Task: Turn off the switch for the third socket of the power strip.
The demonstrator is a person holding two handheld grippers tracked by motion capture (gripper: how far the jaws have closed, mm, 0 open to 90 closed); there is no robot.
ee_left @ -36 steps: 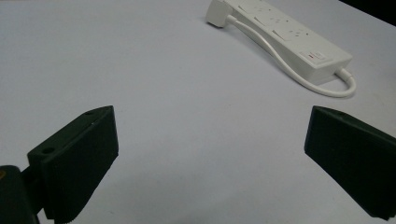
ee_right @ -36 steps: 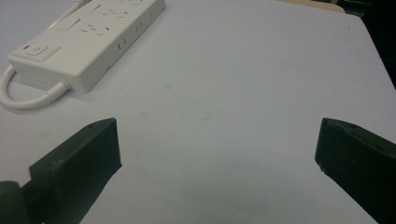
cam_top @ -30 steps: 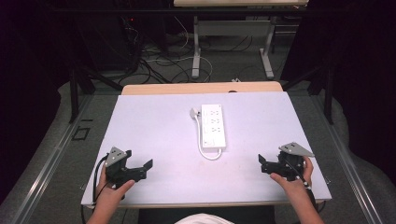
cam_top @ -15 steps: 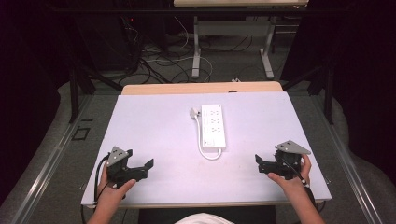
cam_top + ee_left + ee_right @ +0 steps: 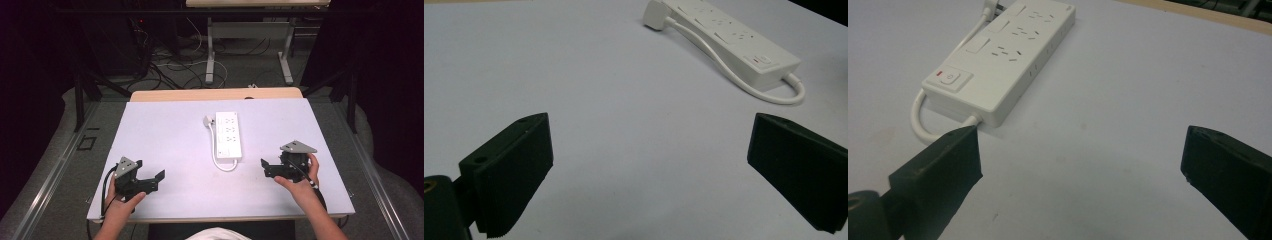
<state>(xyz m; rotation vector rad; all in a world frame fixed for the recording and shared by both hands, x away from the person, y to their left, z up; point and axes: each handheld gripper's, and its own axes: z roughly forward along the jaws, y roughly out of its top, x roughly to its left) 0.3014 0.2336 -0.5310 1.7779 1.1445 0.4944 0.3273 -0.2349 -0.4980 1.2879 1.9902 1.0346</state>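
Here, white power strip seen lying flat mid-table, cable looped round near end, plug beside far end. Left gripper held near front left edge, jaws spread wide, nothing between them, well apart from strip. Right gripper held at front right, jaws likewise spread wide and empty, near strip's switch end, not touching
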